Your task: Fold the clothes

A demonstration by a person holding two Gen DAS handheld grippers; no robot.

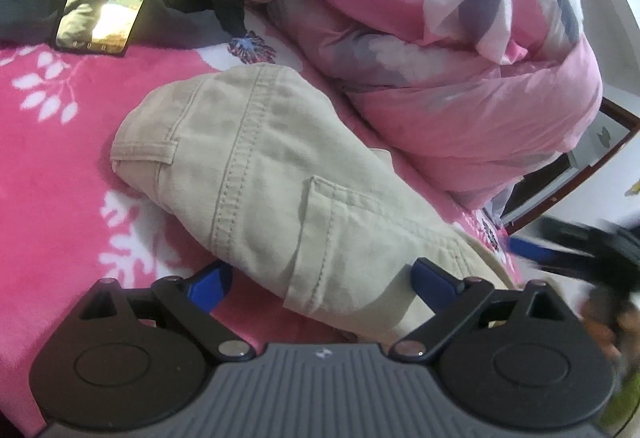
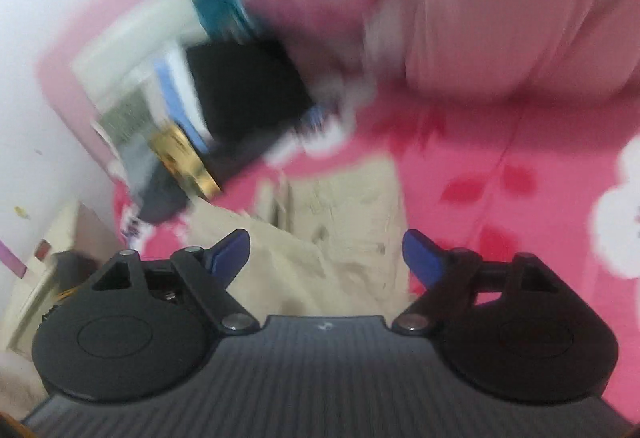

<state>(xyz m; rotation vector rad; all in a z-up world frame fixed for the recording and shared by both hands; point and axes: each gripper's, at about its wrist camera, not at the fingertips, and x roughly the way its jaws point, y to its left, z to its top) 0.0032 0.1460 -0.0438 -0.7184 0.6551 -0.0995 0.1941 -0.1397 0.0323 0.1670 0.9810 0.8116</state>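
Folded khaki trousers (image 1: 260, 174) lying on the pink blanket (image 1: 48, 142) of the bed, near side, just left of the heaped pink quilt (image 1: 460, 78); waistband and belt loop at the far left end, pocket flap toward the near right.

Left tongs (image 1: 322, 276) spread apart, straddling the near edge of the trousers, pads not pressing on the cloth; right tongs (image 2: 326, 252) also spread wide and empty, over the right end of the trousers, that view blurred with motion.

Judged stage: fold on this garment done or nearly so, grip let go.

Next move likely calls for a last fold or a lift of the bundle: tongs closing on the thick edge through all layers, both ends level, so the stack does not fall open; then setting it aside, clear of the quilt.
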